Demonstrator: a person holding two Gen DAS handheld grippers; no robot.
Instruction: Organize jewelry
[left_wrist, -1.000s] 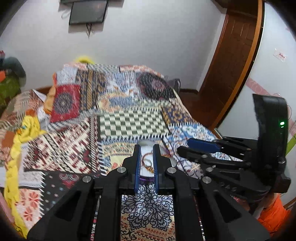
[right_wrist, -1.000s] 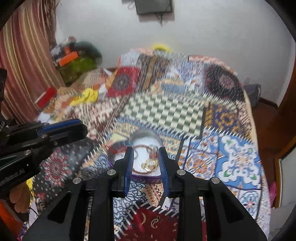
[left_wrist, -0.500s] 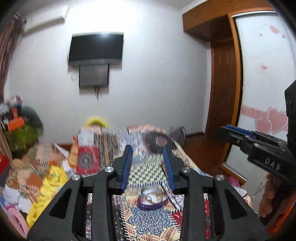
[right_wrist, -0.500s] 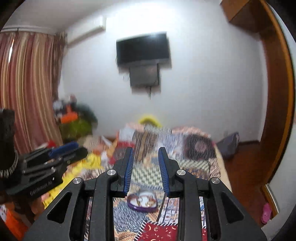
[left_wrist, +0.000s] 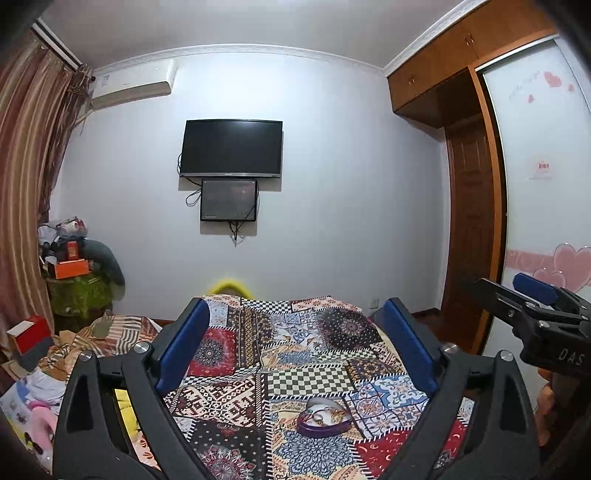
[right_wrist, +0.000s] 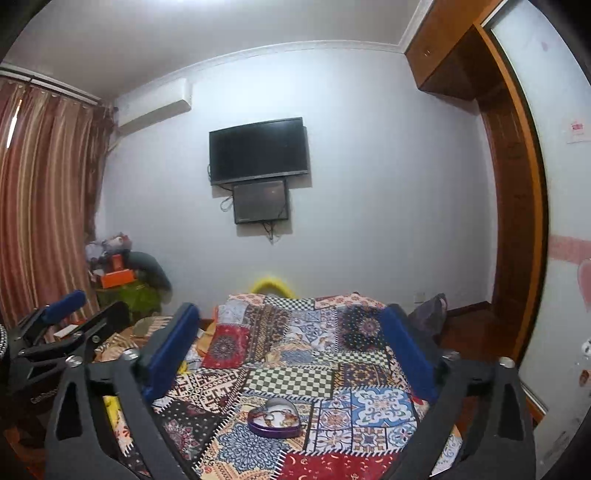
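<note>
The left hand-held gripper (left_wrist: 297, 347) points level across the bed (left_wrist: 295, 332), its jaws opening wide with nothing between them; the right hand-held gripper (right_wrist: 291, 343) is the same, empty and spreading. Ahead and well below both lies the tin (left_wrist: 322, 421), a purple heart-shaped box on the quilt (jewelry heaped inside, pieces too small to tell). Its point faces right, its long axis across the view. It sits just right of centre for the left hand-held gripper and just left of centre for the right, so neither looks clearly nearer; reaching it means tipping down.
</note>
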